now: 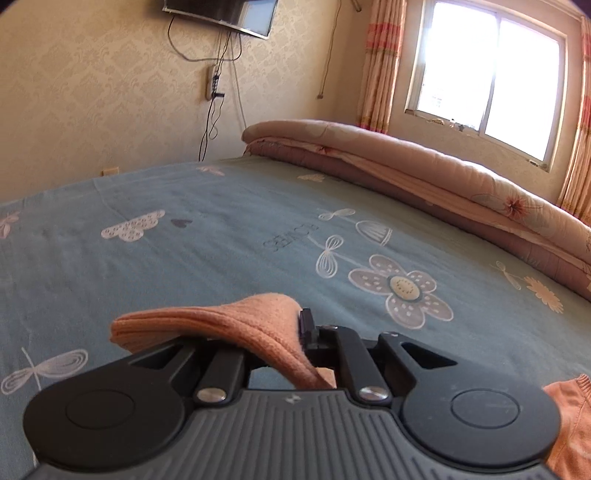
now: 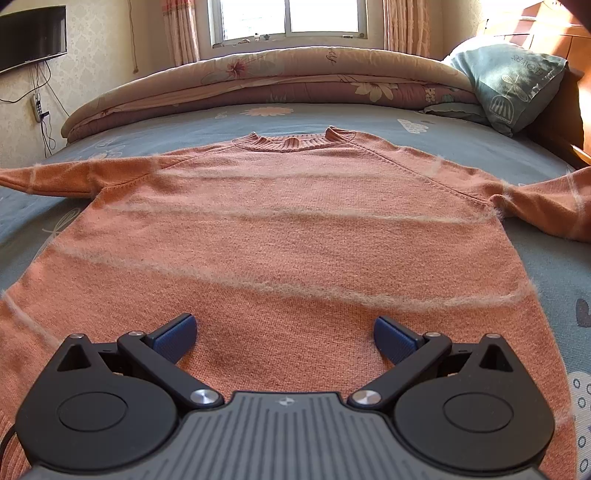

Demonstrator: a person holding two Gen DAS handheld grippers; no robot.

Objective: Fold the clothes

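An orange knit sweater (image 2: 288, 221) with pale fuzzy stripes lies flat on the blue bed sheet (image 2: 369, 118), collar toward the window, both sleeves spread out sideways. My right gripper (image 2: 284, 338) is open and hovers just above the sweater's lower body, blue pads (image 2: 177, 334) wide apart, holding nothing. My left gripper (image 1: 295, 332) is shut on a ribbed edge of the sweater (image 1: 221, 321), which drapes over its fingers above the sheet (image 1: 184, 240). More orange knit (image 1: 569, 417) shows at the lower right of the left wrist view.
A folded floral quilt (image 2: 277, 74) runs along the far side of the bed under the window. A blue-green pillow (image 2: 509, 85) leans at the right by a wooden headboard. A wall-mounted TV (image 1: 221, 14) with hanging cables is on the left wall.
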